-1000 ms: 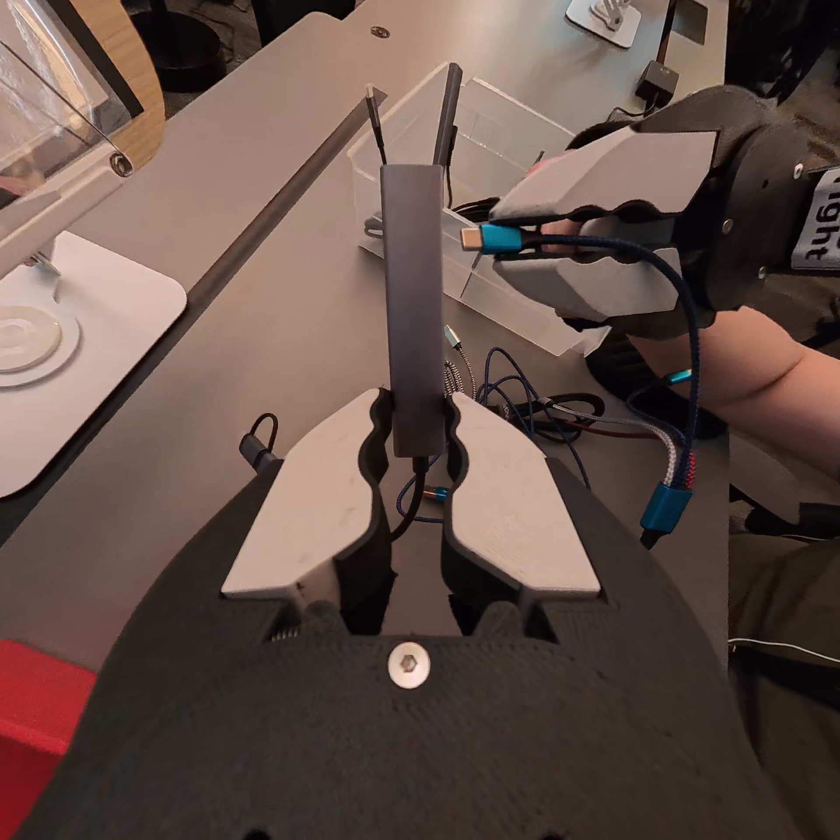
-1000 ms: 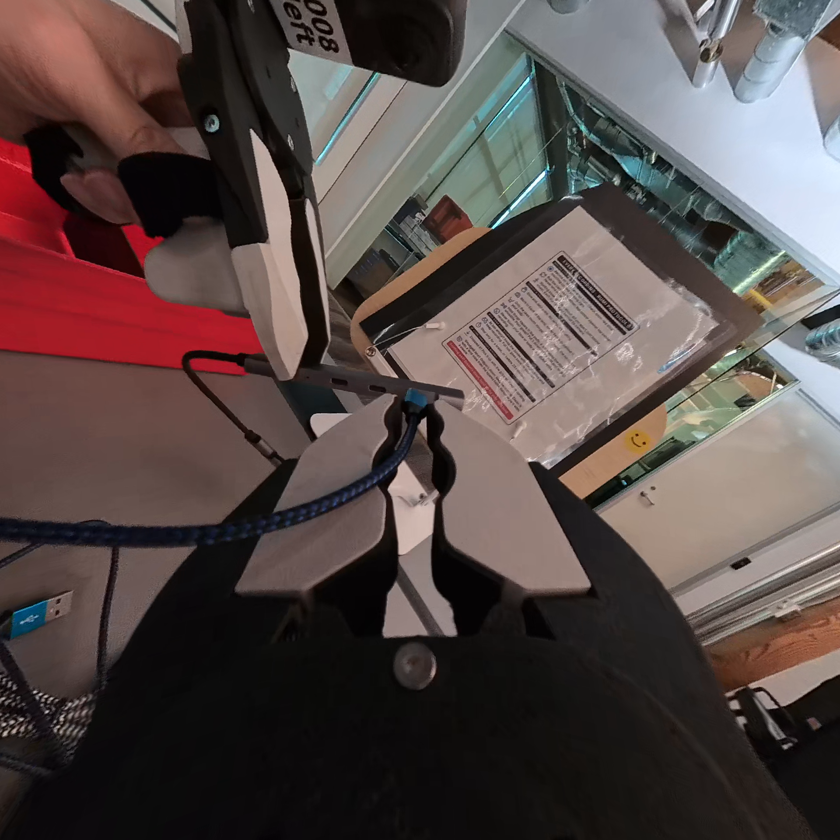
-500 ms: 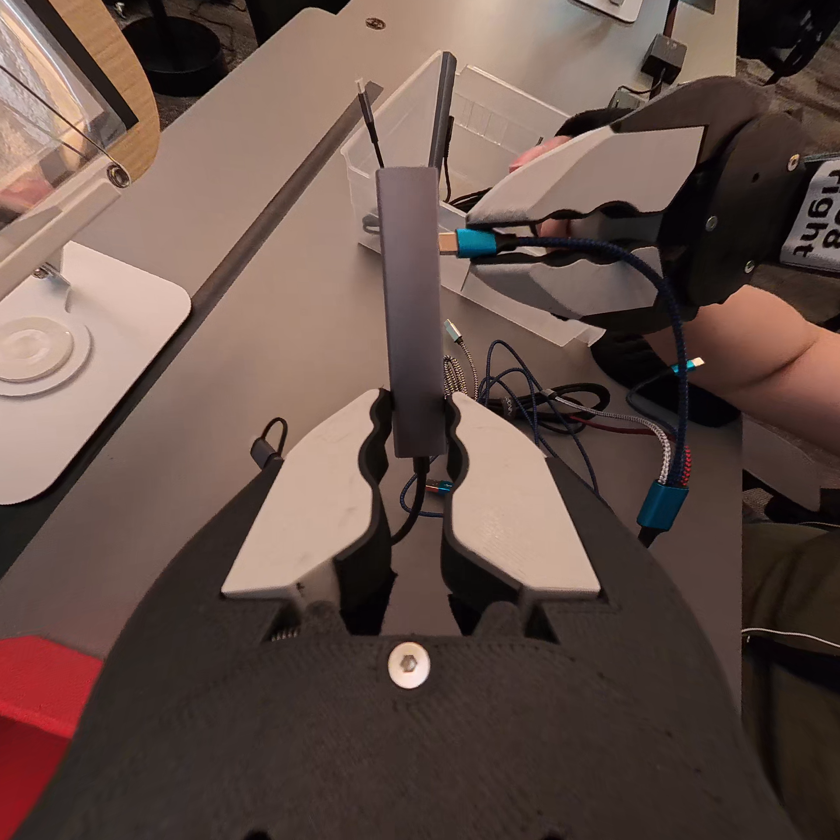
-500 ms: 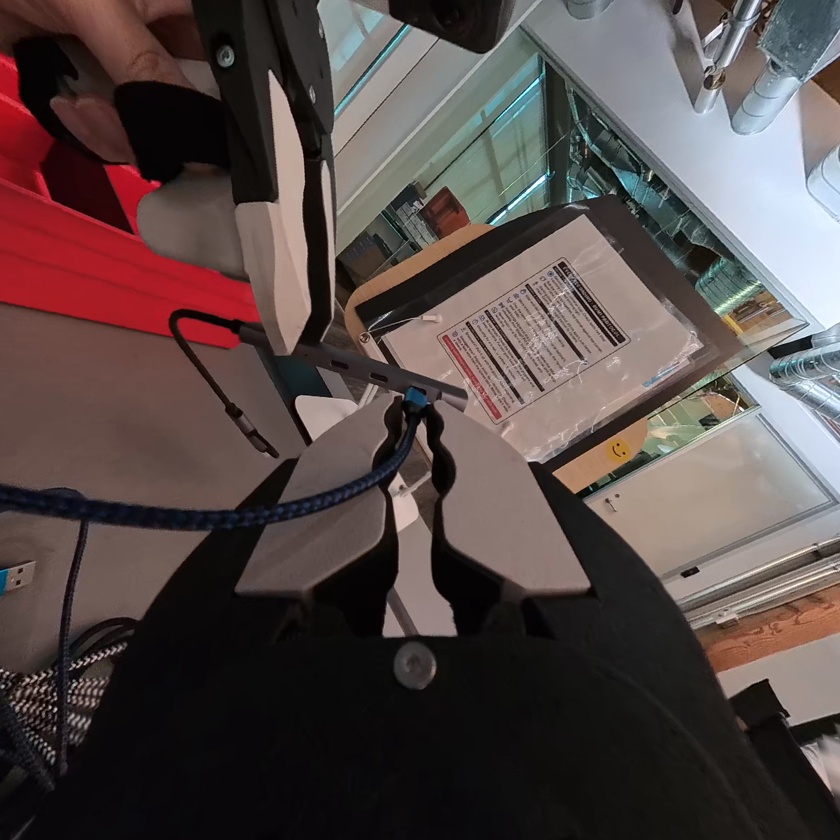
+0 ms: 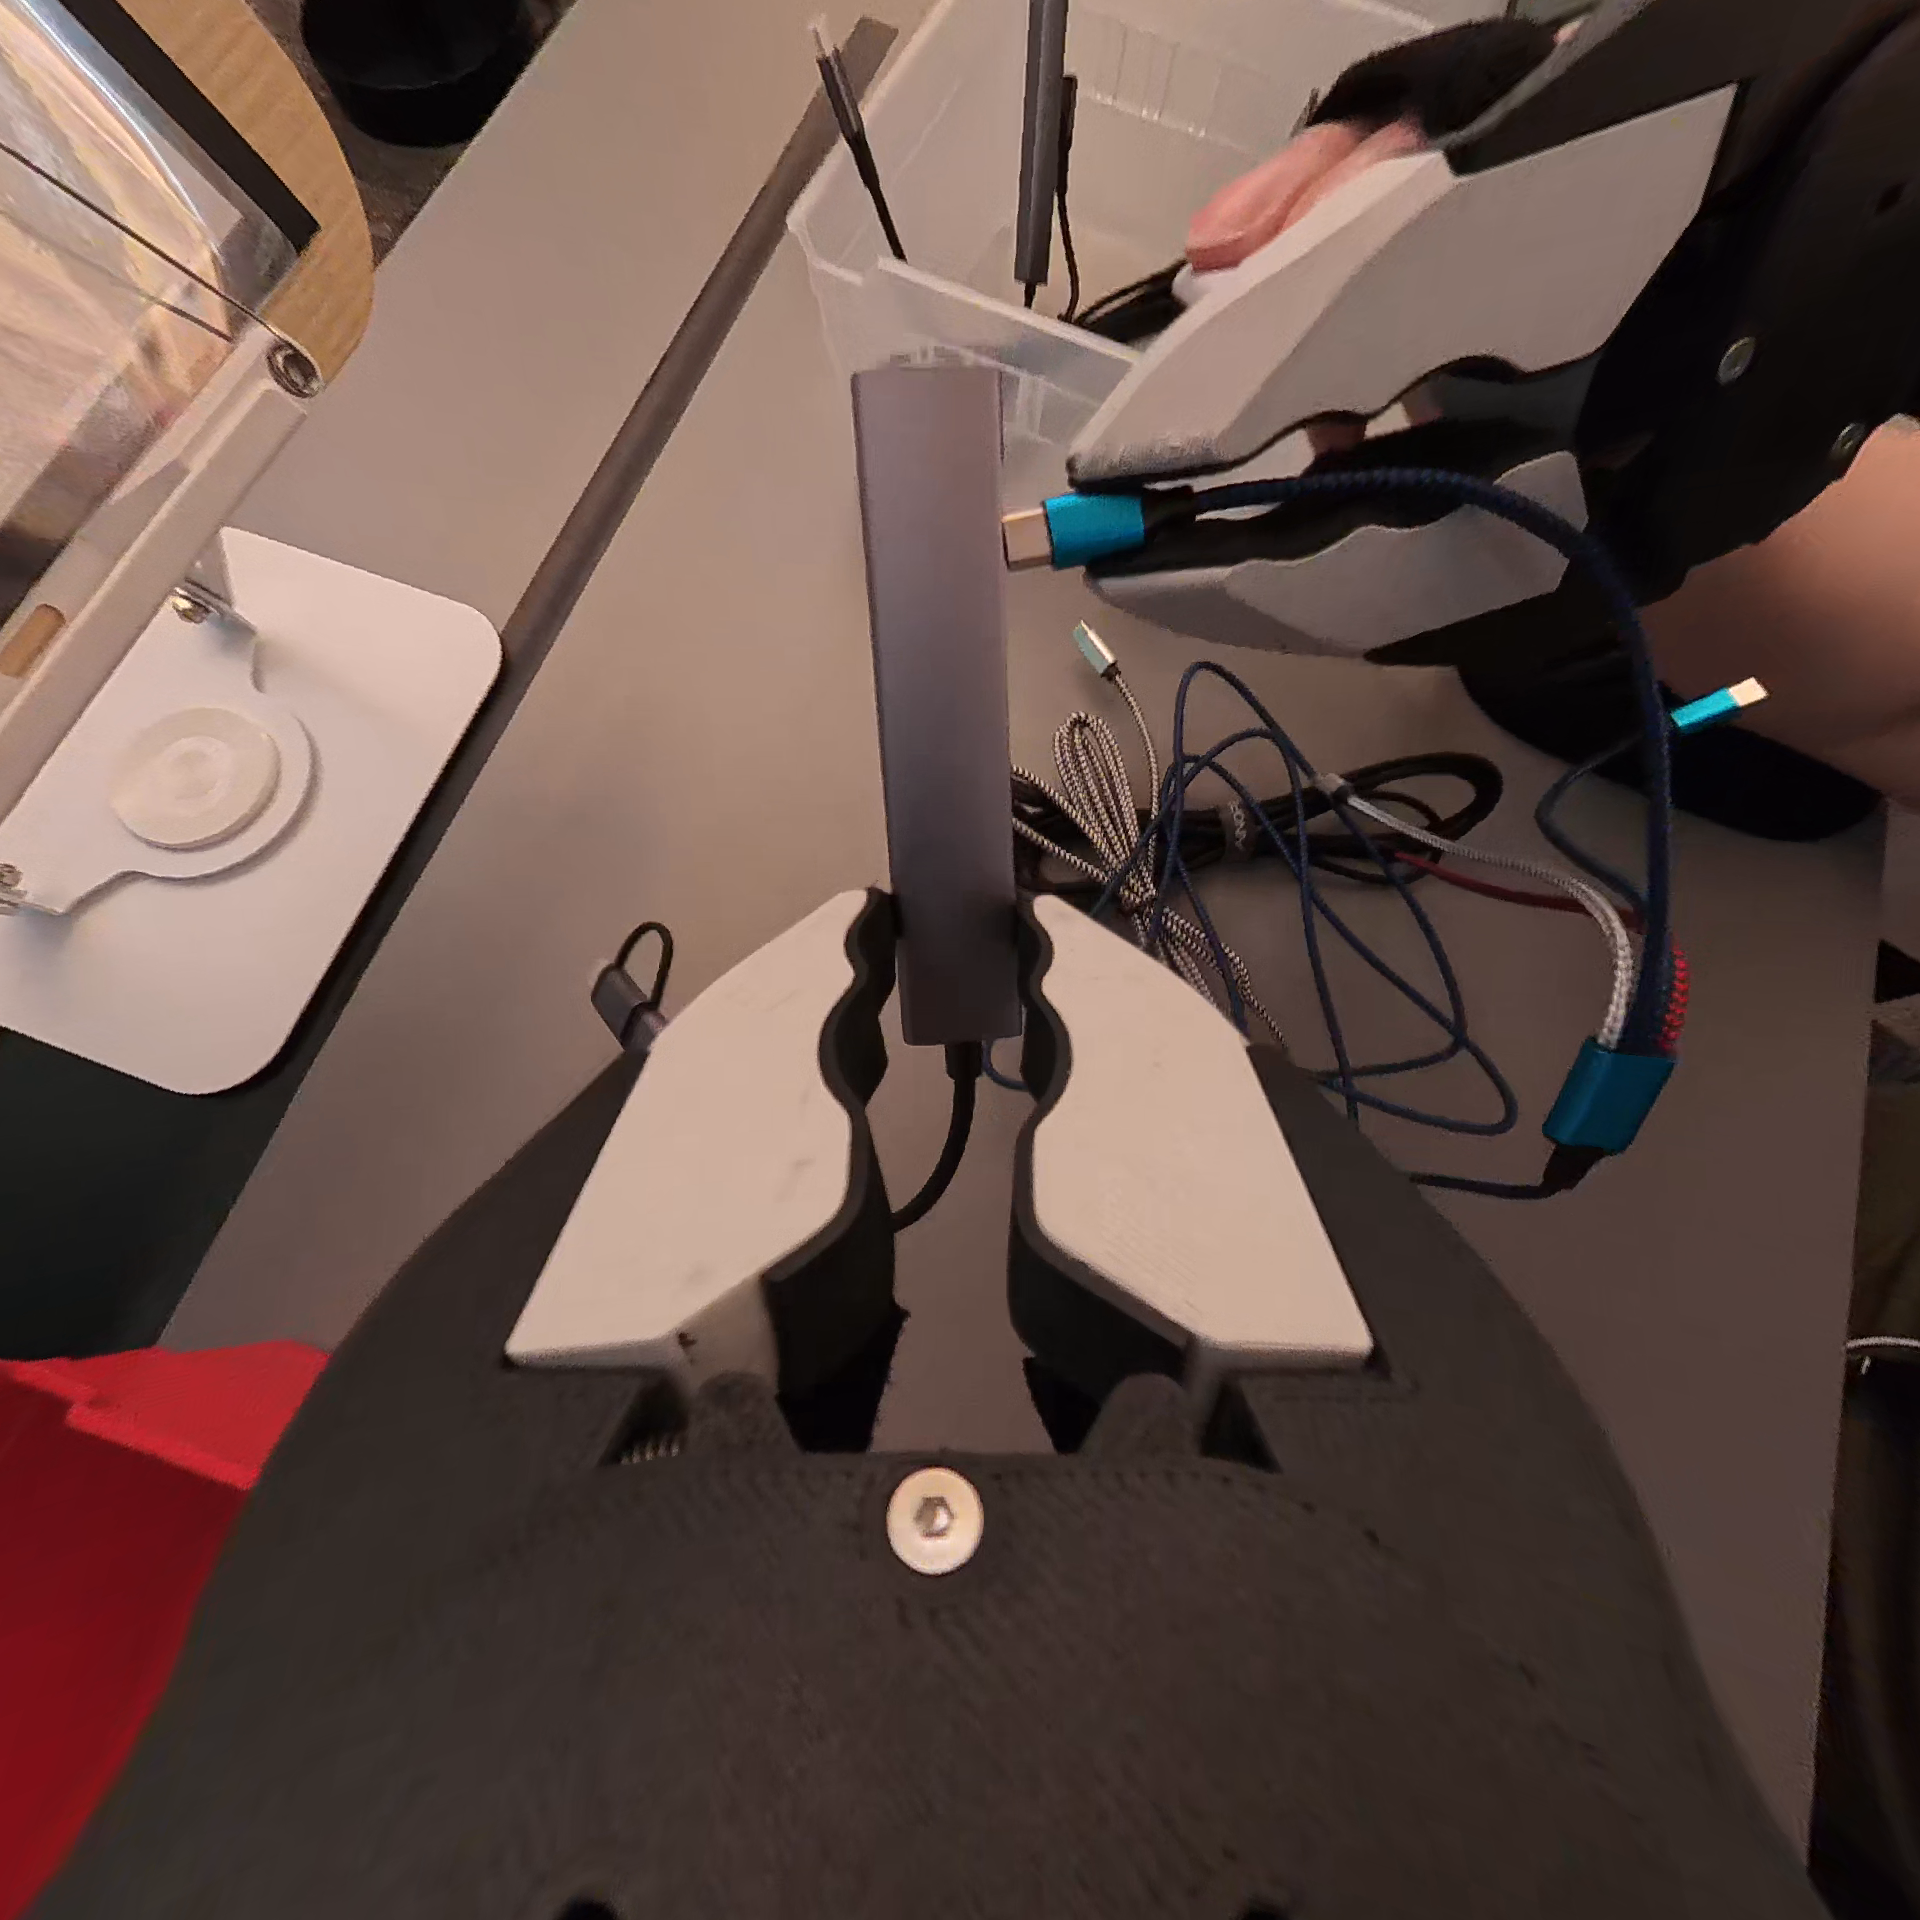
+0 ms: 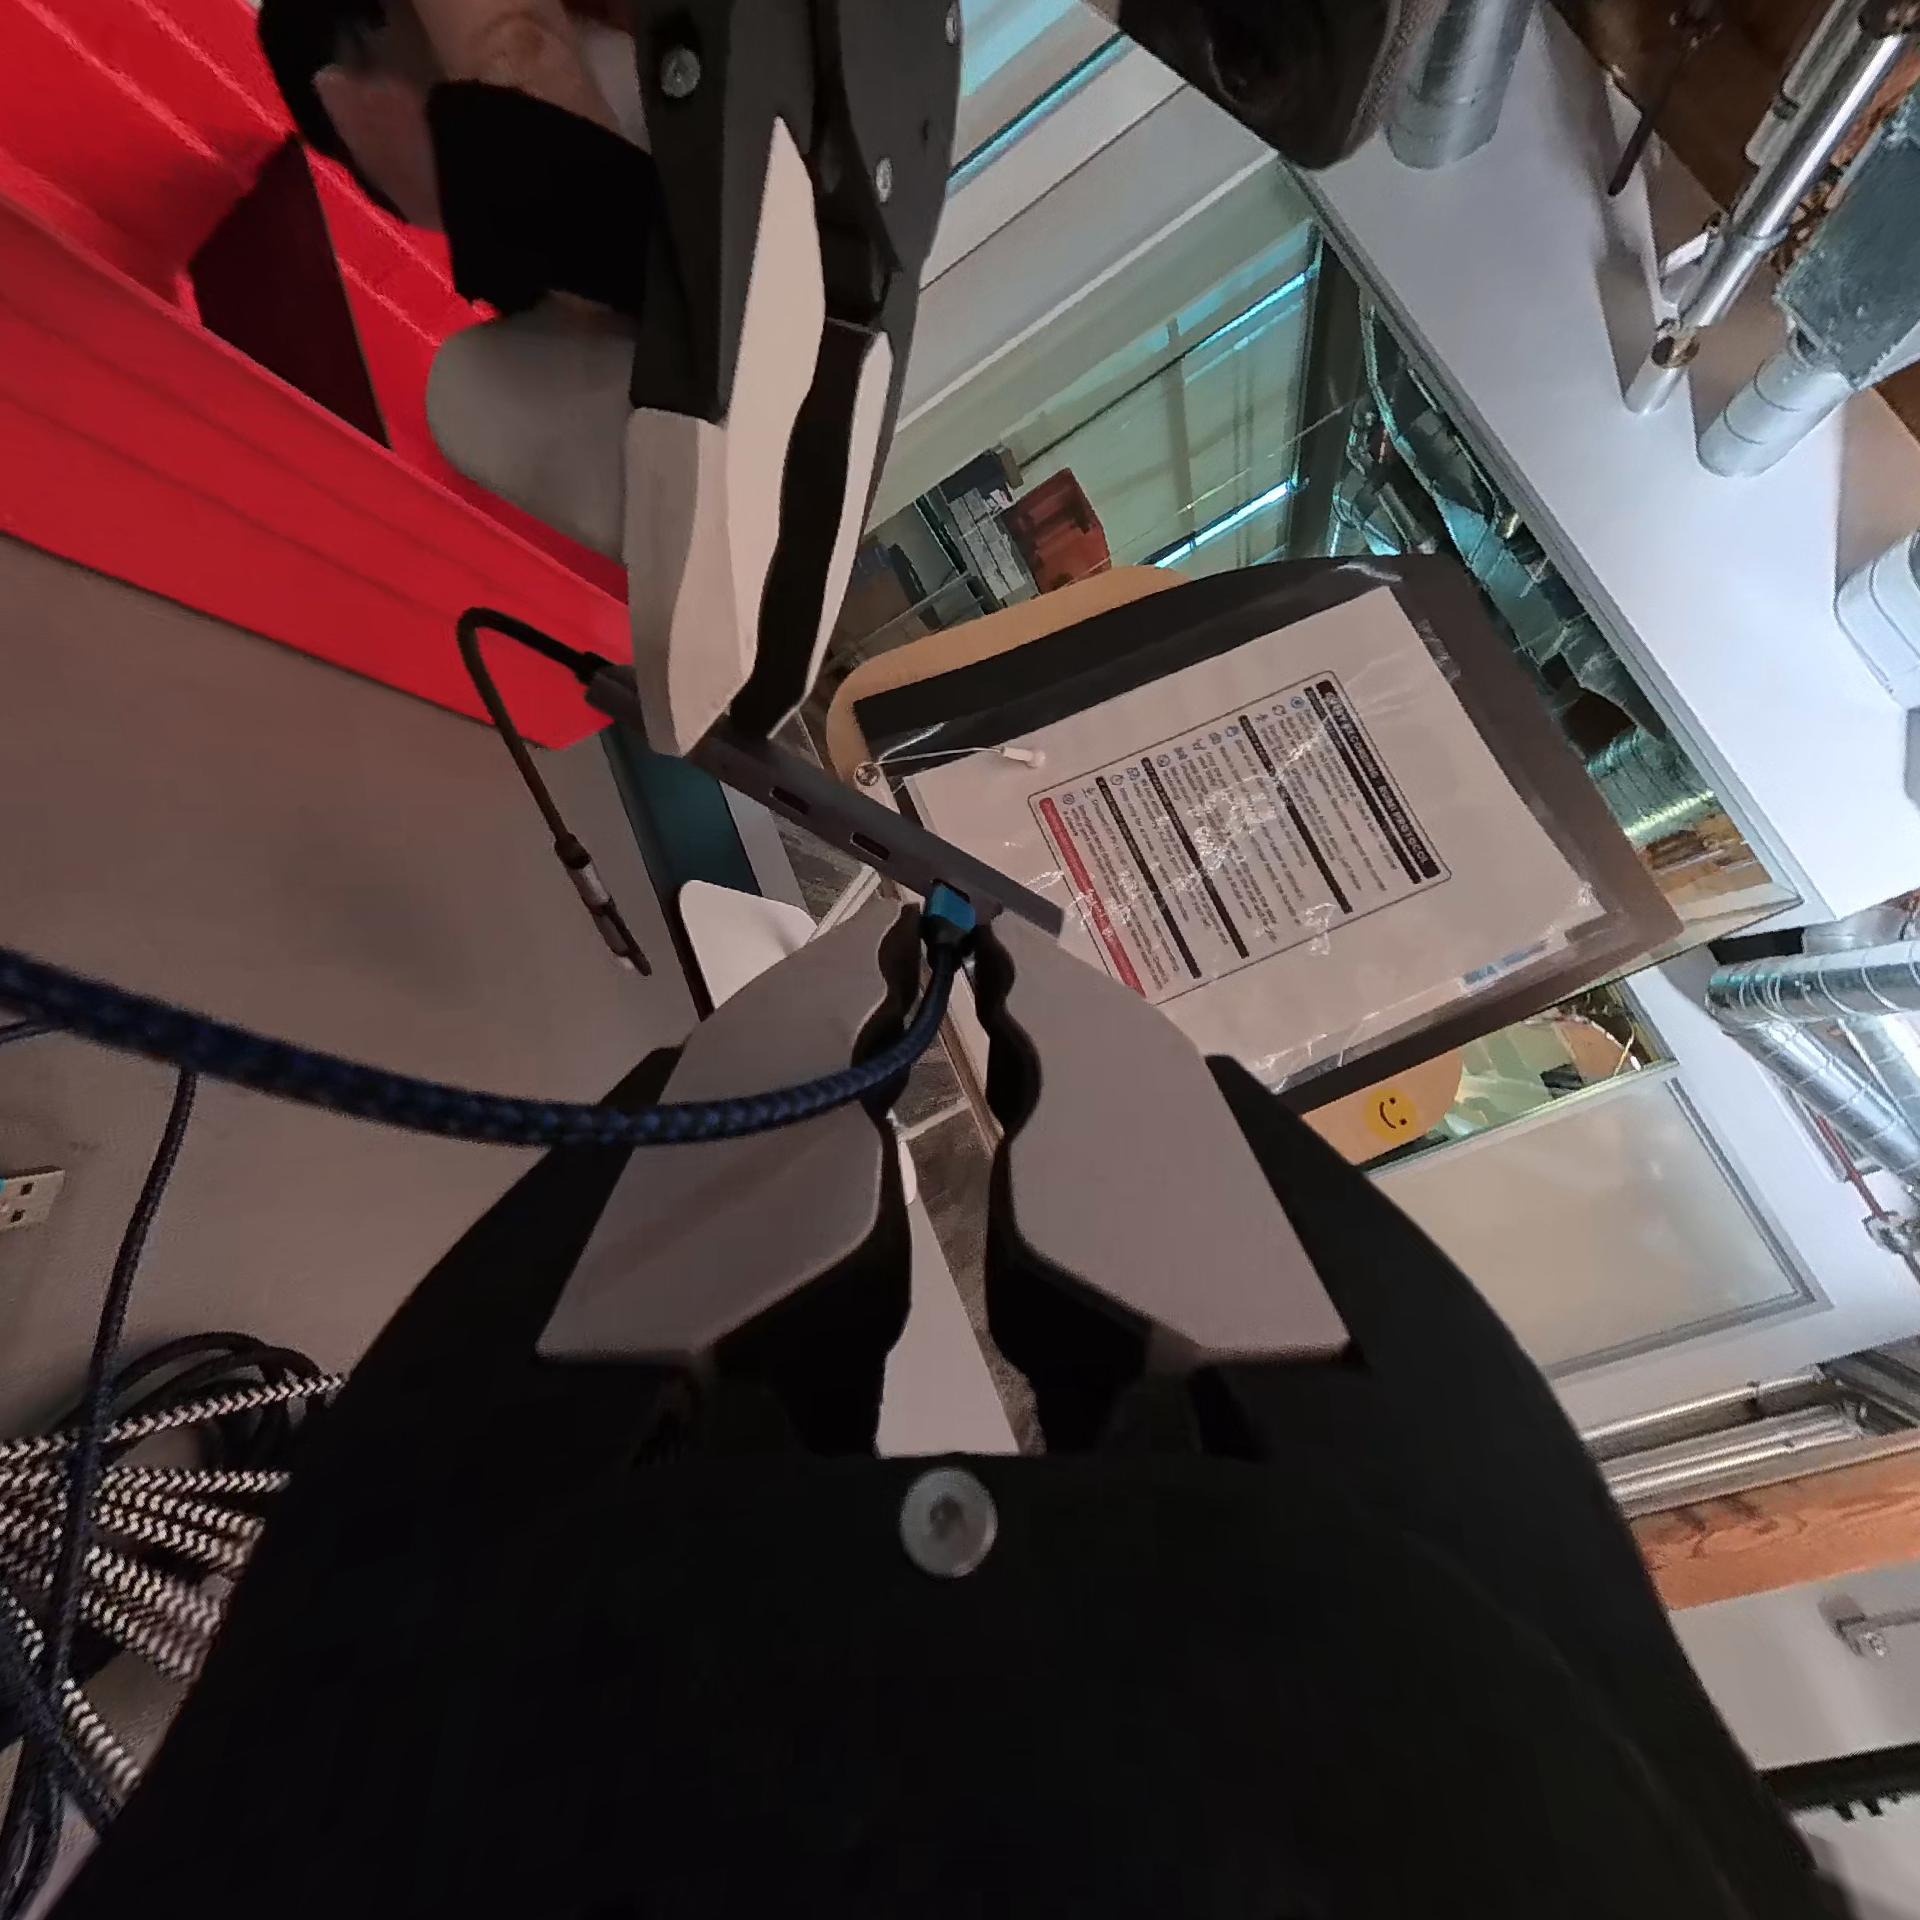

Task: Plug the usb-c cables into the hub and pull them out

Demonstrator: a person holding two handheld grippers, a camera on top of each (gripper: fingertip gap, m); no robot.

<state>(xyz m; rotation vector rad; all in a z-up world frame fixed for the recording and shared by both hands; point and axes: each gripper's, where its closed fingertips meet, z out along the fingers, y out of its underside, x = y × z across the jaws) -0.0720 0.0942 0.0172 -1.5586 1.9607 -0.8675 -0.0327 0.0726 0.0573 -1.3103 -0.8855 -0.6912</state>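
My left gripper (image 5: pixel 951 925) is shut on the lower end of a slim grey hub (image 5: pixel 930 665) and holds it upright above the table. It also shows at the top of the right wrist view (image 6: pixel 727 717). My right gripper (image 6: pixel 940 935) is shut on the blue usb-c plug (image 6: pixel 951 912) of a dark blue braided cable (image 6: pixel 623 1101). In the left wrist view, this gripper (image 5: pixel 1081 520) comes in from the right. The plug's (image 5: pixel 1091 528) metal tip touches the hub's right edge. In the right wrist view the plug meets the outermost port of the hub (image 6: pixel 831 800).
A clear plastic box (image 5: pixel 862 281) with another hub and cables stands behind. A tangle of cables (image 5: pixel 1299 831) lies on the grey table to the right. A white stand base (image 5: pixel 208 790) is on the left, and a red bin (image 5: pixel 104 1507) at the near left. The grippers' ends are close to 6 cm from one another.
My right gripper has carried the blue plug leftward. The gap to the hub's side has closed and the tip now touches it. The hub stays gripped.
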